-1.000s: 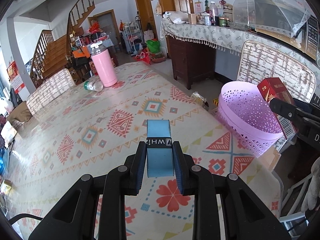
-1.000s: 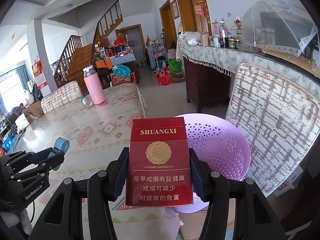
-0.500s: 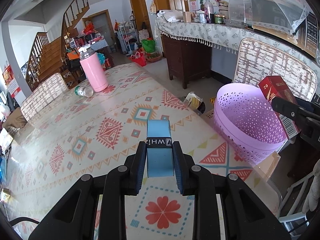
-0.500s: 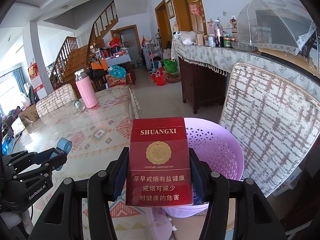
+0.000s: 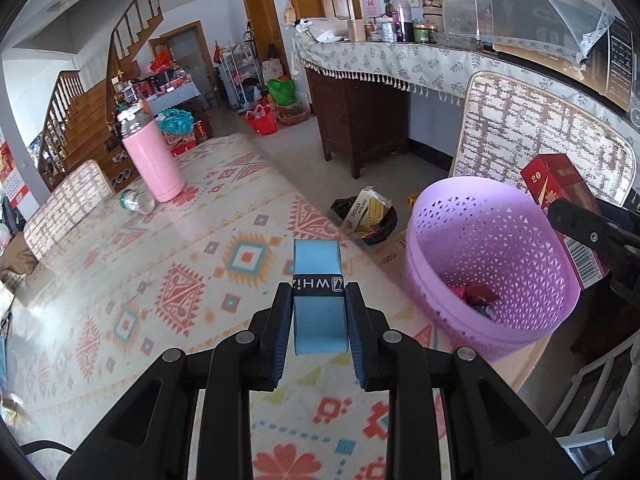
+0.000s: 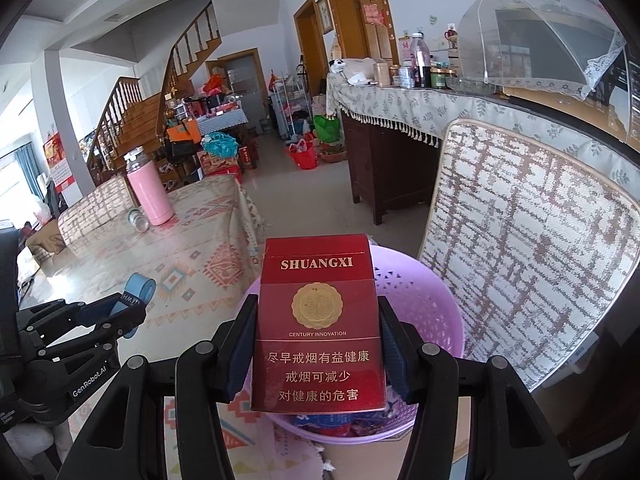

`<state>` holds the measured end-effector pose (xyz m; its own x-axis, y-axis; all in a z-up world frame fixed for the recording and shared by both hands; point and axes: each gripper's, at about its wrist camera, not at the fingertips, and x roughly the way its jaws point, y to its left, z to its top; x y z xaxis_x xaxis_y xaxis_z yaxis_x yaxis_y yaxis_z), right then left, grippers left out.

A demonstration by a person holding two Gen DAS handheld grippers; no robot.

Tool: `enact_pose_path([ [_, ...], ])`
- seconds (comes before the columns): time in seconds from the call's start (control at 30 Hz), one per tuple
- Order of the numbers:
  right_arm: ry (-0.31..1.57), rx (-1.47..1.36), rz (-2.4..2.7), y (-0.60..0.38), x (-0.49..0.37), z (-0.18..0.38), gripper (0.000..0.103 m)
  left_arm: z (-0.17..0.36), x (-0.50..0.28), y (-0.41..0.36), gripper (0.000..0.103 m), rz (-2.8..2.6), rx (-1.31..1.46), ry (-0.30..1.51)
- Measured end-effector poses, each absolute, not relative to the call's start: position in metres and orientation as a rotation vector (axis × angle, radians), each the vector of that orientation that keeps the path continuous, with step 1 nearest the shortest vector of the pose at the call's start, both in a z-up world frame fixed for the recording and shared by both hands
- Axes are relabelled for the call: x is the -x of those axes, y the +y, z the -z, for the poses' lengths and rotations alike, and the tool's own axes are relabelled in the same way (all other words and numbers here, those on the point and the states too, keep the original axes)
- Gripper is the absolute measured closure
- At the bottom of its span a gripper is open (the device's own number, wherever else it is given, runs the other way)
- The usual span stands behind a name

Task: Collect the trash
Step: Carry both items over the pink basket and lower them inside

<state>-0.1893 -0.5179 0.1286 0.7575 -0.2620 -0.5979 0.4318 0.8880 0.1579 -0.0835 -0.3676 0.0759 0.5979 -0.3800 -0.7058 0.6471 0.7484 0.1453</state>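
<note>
My left gripper (image 5: 319, 312) is shut on a light blue roll with a black band (image 5: 318, 276), held above the patterned table, left of the purple basket (image 5: 480, 320). My right gripper (image 6: 318, 320) is shut on a red cigarette box (image 6: 318, 320), held over the purple basket (image 6: 432, 312). The box also shows in the left wrist view (image 5: 560, 188) at the basket's far right rim. Wrappers (image 5: 476, 296) lie at the basket's bottom. The left gripper with the blue roll (image 6: 138, 290) shows at the left of the right wrist view.
A pink thermos (image 5: 150, 160) and a lying plastic bottle (image 5: 136, 202) sit at the table's far end. A black bin with packaging (image 5: 366, 216) stands on the floor. A woven chair back (image 5: 540, 136) is behind the basket, at the table's edge (image 5: 532, 364).
Both grippers have moved toward and over the basket; the basket looks closer and its inside now shows. Both still hold their objects.
</note>
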Motion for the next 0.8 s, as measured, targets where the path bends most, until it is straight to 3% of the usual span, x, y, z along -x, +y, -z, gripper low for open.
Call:
enact_pose_path([
  [0.8, 0.621, -0.395, 0.460, -0.576, 0.176, -0.113, 0.043, -0.090, 0.064, -0.450, 0.078, 0.796, -0.362, 0.745],
])
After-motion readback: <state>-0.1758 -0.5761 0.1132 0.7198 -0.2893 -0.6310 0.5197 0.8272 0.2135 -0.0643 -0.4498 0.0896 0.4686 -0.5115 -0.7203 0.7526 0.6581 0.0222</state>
